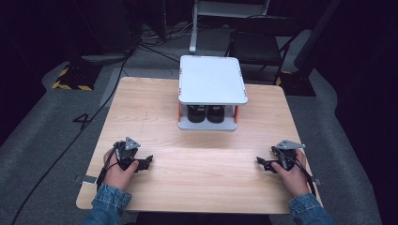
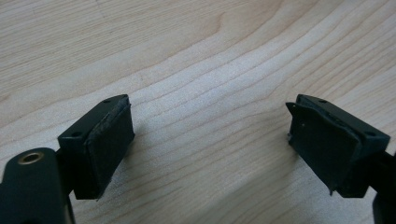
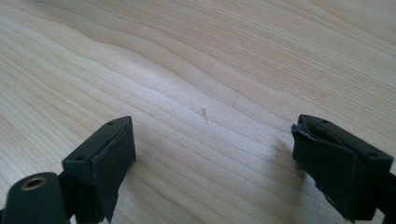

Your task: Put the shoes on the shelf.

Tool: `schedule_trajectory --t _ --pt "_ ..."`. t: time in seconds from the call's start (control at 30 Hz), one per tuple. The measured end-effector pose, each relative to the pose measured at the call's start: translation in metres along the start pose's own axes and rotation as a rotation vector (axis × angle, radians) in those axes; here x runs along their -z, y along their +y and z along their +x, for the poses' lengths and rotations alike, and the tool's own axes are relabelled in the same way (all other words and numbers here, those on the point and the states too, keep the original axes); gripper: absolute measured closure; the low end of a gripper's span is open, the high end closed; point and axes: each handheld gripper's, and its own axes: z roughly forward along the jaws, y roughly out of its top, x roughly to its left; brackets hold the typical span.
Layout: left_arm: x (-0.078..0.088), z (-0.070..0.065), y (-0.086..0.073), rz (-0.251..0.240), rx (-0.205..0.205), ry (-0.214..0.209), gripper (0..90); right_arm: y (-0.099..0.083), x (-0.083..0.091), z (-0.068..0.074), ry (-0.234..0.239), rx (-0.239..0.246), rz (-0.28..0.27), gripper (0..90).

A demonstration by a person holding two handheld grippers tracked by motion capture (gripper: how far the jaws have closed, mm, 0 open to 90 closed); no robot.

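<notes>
**Both grippers rest low, far from the shelf**

Nearest to the person, the left gripper [image 1: 146, 162] and the right gripper [image 1: 263, 163] sit on the pale wooden table [image 1: 197, 178], well in front of the white shelf [image 1: 212, 79]. Both stand released, with only bare wood grain between the flat rubber pads. Under the shelf's smooth rounded top stand two dark cylinders [image 1: 206, 114]. I judge that work has not begun; next, a forward reach to them.
</notes>
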Motion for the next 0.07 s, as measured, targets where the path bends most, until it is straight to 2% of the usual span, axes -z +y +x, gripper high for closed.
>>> schedule_trajectory --t 0.07 --pt "-0.0001 0.0001 0.0 0.001 0.001 0.0 13.5 0.0 0.0 0.0001 0.0 0.0 0.0 12.9"
